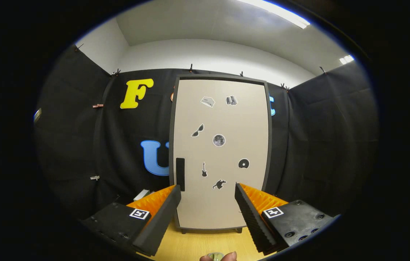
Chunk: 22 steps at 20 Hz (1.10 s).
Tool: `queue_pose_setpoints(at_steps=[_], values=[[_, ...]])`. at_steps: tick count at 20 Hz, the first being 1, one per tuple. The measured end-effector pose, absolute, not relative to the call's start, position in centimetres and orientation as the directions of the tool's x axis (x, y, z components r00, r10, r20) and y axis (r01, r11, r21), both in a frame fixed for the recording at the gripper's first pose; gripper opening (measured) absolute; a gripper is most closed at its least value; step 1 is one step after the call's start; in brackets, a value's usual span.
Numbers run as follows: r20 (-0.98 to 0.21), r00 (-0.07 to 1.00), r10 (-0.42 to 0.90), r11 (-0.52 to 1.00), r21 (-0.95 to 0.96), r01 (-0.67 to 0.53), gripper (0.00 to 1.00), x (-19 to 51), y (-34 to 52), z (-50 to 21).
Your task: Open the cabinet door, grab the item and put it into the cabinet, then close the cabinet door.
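Observation:
A tall cabinet [223, 152] with a dark frame stands upright on the wooden table, straight ahead of me and beyond my fingers. Its beige door is shut, dotted with several small stickers, and has a dark vertical handle [180, 174] near its left edge. My gripper [208, 188] is open, fingers spread wide with nothing between them; the left fingertip sits just below the handle in the view. A small pale greenish item [216, 256] lies low between the fingers, with a person's fingertips [229, 257] on it, mostly cut off.
The wooden table [197, 246] runs from the cabinet's base toward me. A small light-coloured box [142, 194] lies to the left of the cabinet, partly behind my left finger. Black cloth walls surround the cabinet on both sides.

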State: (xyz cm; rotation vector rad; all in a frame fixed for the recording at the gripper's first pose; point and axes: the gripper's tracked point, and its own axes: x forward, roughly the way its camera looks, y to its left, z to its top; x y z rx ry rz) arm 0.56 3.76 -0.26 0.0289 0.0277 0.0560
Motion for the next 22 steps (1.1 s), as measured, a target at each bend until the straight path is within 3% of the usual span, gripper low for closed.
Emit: queue_pose_setpoints(at_steps=[11,22], values=[[-0.056,0.990,0.127,0.991,0.046,-0.125,0.97,10.7,9.9,-4.0],[-0.068,0.993,0.100,0.993,0.072,-0.095,0.98,21.0,12.8,-7.2]])
